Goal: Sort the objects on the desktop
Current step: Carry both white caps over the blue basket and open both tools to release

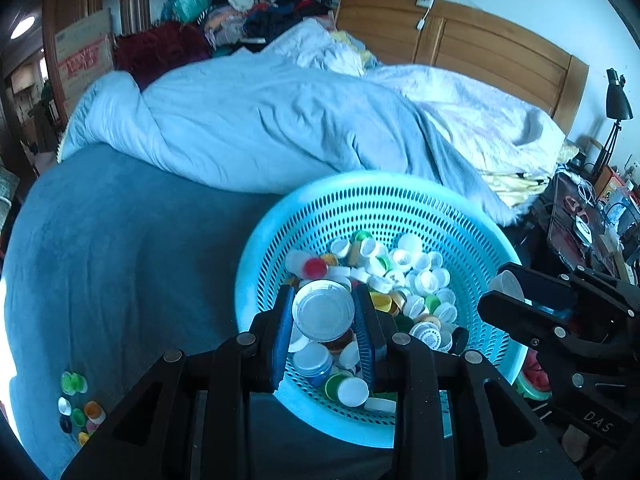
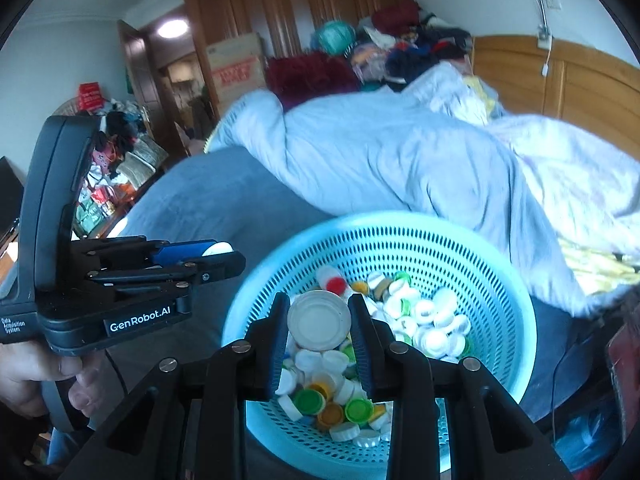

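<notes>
A teal perforated basket [image 1: 360, 196] [image 2: 404, 226] sits on the blue bed sheet, with several loose bottle caps [image 1: 420, 280] [image 2: 432, 328] of white, green, yellow and red heaped inside. Over its near rim, my left gripper [image 1: 325, 292] [image 2: 230, 254] is shut on a round white lid [image 1: 323, 311] [image 2: 218, 249]. My right gripper [image 2: 319, 300] [image 1: 496, 288] hovers over the basket too, shut on another white lid [image 2: 319, 320] [image 1: 509, 285]. Both grippers point down toward the cap heap, the left one to the left of the right one.
A small cluster of caps [image 1: 78, 404] lies on the blue sheet [image 1: 120, 260] at the lower left. A rumpled pale duvet [image 1: 260, 128] lies behind the basket. A cluttered nightstand [image 1: 588, 216] stands at the right. A hand [image 2: 32, 368] grips the left tool's handle.
</notes>
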`<state>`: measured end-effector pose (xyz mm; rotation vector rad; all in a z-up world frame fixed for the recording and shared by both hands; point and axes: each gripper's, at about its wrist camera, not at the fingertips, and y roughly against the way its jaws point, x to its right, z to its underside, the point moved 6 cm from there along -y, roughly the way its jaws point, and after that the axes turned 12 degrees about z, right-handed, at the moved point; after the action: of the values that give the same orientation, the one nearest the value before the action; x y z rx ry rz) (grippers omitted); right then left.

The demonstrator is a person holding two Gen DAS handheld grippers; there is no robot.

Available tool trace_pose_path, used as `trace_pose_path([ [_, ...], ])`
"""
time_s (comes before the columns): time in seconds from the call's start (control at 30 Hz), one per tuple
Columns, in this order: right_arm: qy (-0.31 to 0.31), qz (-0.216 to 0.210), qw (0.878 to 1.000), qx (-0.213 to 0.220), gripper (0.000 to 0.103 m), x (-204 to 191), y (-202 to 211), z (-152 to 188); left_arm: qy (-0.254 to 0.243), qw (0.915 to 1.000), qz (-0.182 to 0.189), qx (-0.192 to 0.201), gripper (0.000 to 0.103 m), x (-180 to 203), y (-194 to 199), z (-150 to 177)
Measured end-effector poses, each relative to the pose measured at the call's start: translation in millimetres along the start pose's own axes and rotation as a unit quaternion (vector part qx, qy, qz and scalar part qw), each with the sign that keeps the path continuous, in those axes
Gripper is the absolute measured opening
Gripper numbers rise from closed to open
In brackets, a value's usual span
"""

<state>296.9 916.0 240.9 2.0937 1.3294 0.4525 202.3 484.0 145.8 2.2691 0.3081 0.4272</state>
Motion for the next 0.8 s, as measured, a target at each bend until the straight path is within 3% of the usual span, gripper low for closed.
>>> trace_pose_path([
  [0.33, -0.003, 0.008, 0.999, -0.038, 0.033, 10.8, -28.4, 12.4, 0.003, 0.997, 0.015, -0.076, 0.025, 0.9, -48.9, 21.1],
  [0.8, -0.001, 0.007, 0.997, -0.071, 0.033, 7.7, -56.3, 30.2, 0.001, 0.9941, 0.02, -0.106, 0.025, -9.3, -78.0, 40.9],
])
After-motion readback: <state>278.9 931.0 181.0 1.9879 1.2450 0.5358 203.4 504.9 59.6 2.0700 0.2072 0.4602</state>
